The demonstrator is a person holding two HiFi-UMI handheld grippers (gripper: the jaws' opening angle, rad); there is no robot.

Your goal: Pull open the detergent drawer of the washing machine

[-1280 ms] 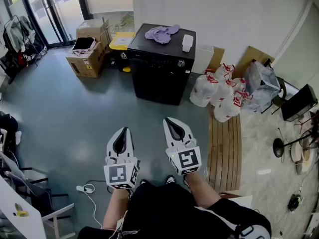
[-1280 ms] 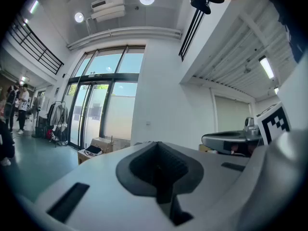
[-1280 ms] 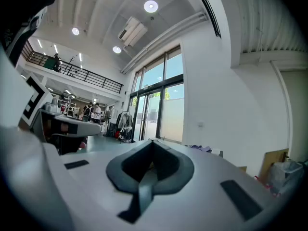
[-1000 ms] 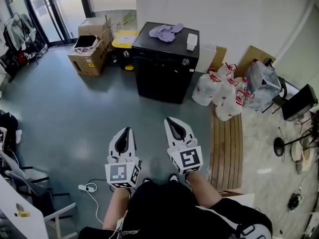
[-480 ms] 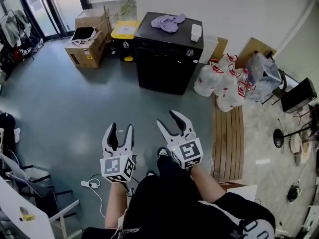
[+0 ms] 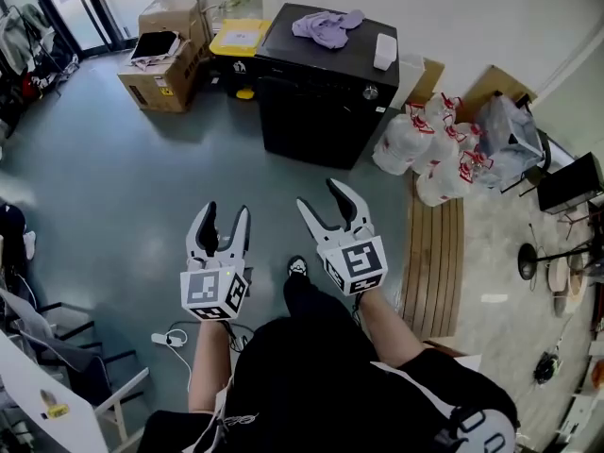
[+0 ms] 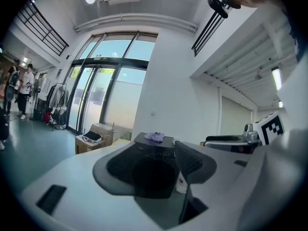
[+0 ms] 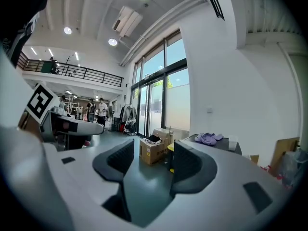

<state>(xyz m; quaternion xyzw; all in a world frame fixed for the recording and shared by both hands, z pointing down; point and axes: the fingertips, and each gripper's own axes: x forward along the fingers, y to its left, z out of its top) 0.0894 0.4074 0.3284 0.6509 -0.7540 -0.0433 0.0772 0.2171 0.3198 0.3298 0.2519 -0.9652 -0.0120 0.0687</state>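
A black washing machine (image 6: 321, 92) stands against the white wall at the top of the head view, with a purple cloth (image 6: 326, 25) and a small white box (image 6: 384, 51) on its lid. Its knob (image 6: 371, 92) shows on the front panel; the detergent drawer is too small to make out. My left gripper (image 6: 225, 219) and right gripper (image 6: 325, 199) hover over the grey floor, well short of the machine, jaws opening with nothing between them. The left gripper view looks at the washing machine (image 7: 154, 153) between its jaws. In the right gripper view the washing machine (image 8: 211, 143) sits at the right.
Cardboard boxes (image 6: 160, 59) and a yellow-lidded bin (image 6: 238, 41) stand left of the machine. White plastic bags (image 6: 429, 154) lie to its right, beside a wooden slatted board (image 6: 432, 267). A white power strip (image 6: 165, 340) lies on the floor near my feet. People stand far off (image 8: 102, 112).
Both grippers went from shut to open. They and the view have moved forward toward the washing machine, which sits higher in the head view.
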